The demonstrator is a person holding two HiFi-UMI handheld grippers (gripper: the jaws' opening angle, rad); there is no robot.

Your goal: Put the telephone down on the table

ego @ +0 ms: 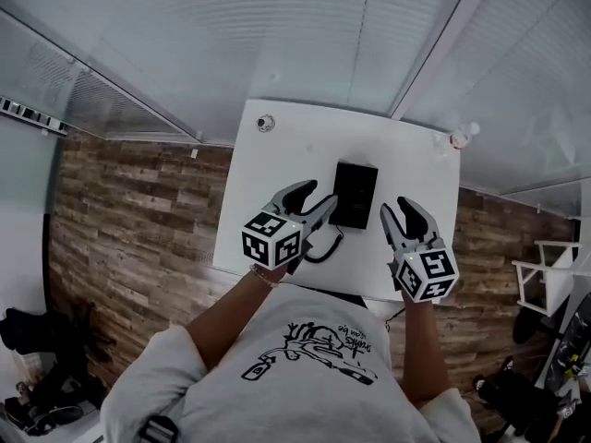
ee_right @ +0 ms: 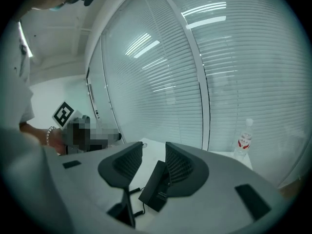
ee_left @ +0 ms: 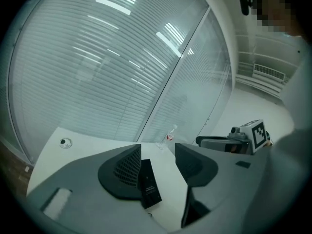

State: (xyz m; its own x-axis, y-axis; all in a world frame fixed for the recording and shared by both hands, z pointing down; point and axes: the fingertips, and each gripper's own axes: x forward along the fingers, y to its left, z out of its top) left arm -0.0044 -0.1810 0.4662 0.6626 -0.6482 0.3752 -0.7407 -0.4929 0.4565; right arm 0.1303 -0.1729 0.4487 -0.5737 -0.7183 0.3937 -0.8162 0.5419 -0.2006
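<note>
White table (ego: 277,155) against blind-covered glass walls (ego: 277,35). Carries the black telephone (ego: 355,195) flat near its middle. Flanked by 2 raised tools: left gripper (ego: 321,193) over its left edge, right gripper (ego: 397,206) just right. Jaws of both spread, pinching nothing, clear of the telephone.

Count on site: one white bench (ego: 277,183); one black telephone (ego: 355,195) with one coiled cord (ego: 323,247); one clear water bottle (ego: 459,137), far right; one small round object (ego: 266,123), far left. Two grippers: left gripper (ego: 316,199), right gripper (ego: 397,209).
</note>
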